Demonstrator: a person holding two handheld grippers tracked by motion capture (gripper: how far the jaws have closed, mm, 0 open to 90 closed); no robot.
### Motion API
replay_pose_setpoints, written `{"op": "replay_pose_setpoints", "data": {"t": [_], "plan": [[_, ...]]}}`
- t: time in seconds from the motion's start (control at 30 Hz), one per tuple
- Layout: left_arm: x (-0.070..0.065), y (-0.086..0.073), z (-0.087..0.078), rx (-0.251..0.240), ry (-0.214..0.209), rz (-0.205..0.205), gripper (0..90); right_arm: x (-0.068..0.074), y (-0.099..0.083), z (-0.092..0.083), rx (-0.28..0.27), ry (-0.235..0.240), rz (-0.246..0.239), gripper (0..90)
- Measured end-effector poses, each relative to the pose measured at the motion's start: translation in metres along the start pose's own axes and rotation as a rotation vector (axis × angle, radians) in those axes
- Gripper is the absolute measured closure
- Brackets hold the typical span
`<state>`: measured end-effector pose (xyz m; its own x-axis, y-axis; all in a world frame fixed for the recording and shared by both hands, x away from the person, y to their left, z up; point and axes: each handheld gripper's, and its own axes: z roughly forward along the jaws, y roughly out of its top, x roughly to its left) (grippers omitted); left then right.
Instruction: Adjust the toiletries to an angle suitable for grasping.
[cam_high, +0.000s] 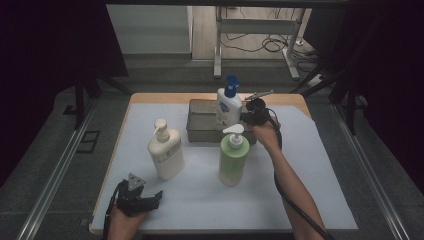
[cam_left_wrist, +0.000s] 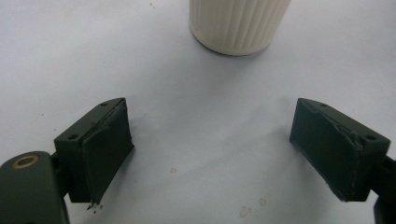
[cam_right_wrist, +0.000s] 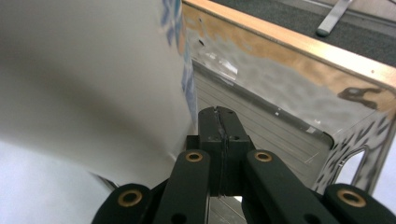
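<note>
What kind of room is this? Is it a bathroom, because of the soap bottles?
Probably not a bathroom; it looks like a lab or workshop. The bottles stand on a plain work table, dark curtains hang around it, and cables lie on the floor behind.

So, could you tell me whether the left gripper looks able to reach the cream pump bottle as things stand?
Probably yes: the left gripper is open, and bare white mat lies between it and the cream pump bottle.

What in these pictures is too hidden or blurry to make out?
- White bottle with blue pump: in the right gripper view its body is a close blur, label unreadable.
- Metal tray: high view, the bottles hide its inside.
- Cream bottle: left gripper view, top cut off by the edge.
- Labels: high view, too small to read.
</note>
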<state>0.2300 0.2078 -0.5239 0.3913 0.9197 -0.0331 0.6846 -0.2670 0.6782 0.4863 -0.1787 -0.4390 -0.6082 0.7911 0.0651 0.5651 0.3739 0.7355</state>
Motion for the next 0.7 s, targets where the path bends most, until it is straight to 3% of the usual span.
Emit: {"op": "replay_pose_setpoints", "data": {"t": [0.13, 0.7], "plan": [[0.0, 0.0, 0.0, 0.0, 0.001, 0.001, 12.1, 0.0, -0.002, 0.005, 0.013, 0.008, 0.015, 89.4], [0.0, 0.0, 0.0, 0.0, 0.0, 0.001, 12.1, 0.013, 0.001, 0.018, 0.035, 0.034, -0.008, 89.4]]}}
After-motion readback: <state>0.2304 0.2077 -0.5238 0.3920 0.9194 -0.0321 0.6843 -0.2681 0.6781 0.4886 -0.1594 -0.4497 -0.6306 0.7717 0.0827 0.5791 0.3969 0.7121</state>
